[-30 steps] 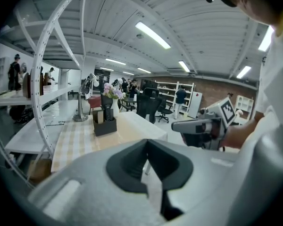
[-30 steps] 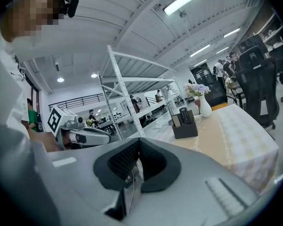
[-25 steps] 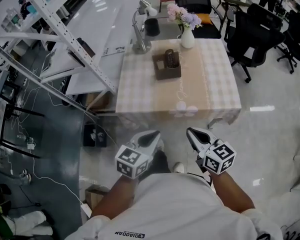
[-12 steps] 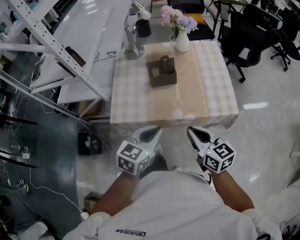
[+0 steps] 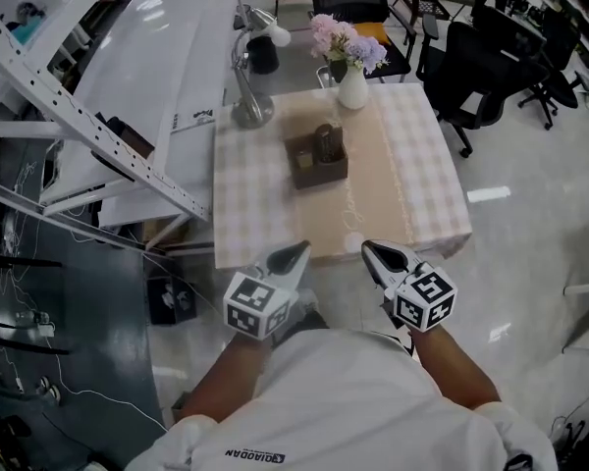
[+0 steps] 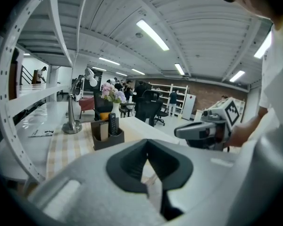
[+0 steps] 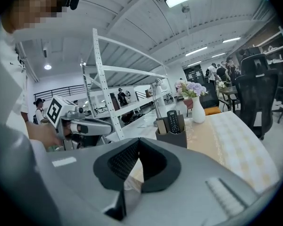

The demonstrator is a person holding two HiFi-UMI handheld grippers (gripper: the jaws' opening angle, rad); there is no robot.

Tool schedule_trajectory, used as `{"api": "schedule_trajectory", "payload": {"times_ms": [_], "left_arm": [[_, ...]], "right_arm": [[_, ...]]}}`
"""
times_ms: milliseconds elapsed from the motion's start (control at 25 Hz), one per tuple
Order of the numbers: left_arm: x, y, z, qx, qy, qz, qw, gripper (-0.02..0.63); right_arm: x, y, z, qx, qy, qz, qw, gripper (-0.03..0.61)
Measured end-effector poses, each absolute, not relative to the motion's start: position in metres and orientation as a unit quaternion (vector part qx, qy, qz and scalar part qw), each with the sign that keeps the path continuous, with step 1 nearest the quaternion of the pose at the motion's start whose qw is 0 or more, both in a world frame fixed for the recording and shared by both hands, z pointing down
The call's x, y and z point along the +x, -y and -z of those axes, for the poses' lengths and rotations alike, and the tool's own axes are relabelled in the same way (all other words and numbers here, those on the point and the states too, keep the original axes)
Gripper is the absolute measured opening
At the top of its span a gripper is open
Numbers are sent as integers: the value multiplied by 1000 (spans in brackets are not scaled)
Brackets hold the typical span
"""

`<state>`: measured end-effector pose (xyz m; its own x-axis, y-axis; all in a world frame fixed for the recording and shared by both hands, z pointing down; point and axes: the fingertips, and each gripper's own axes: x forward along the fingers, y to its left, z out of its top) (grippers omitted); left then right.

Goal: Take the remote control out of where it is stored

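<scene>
A black remote control (image 5: 326, 141) stands upright in a dark brown holder box (image 5: 315, 165) at the middle of the checked table (image 5: 402, 184). In the head view both grippers hover side by side off the table's near edge, well short of the box. My left gripper (image 5: 300, 252) is shut with nothing in it, and so is my right gripper (image 5: 368, 250). The left gripper view shows the remote (image 6: 112, 124) in the holder (image 6: 107, 138) ahead to the left. In the right gripper view the remote (image 7: 172, 121) and holder (image 7: 174, 136) lie ahead, slightly right.
A white vase of flowers (image 5: 351, 84), a desk lamp (image 5: 245, 106) and a black cup (image 5: 263, 55) stand along the table's far side. Black office chairs (image 5: 476, 81) are at the right. A white metal rack (image 5: 88, 130) and a long white bench run along the left.
Both grippers have moved toward the table together, and the table's near edge now lies just ahead of their tips. Both stay shut and hold nothing.
</scene>
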<state>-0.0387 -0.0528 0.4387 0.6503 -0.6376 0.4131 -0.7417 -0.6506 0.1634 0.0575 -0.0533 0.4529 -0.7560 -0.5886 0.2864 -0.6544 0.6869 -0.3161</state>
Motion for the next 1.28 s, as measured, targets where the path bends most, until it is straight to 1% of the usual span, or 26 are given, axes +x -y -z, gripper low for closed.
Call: {"api": "schedule_trajectory", "payload": {"times_ms": [480,720,920,1080,1280], "left_arm": [[-99,121,-455,903,357,-172,167,0],[-107,141,-464,909,338,-179,168,0],[-115,155,-484,901,341,-209,168,0],[-116,166,-489,896,352,-205,178,0],[-115,177,-491,886,376,-192,192,0]], "right_arm": [[13,140,-466,392,893,-189,112,8],[-2,171,-486,405,884,-198,124,8],[-3,199,-500,412,880,-182,149,8],[0,226,-503,419,879,-171,150,25],[-2,258,-510,412,882,-156,168,48]]}}
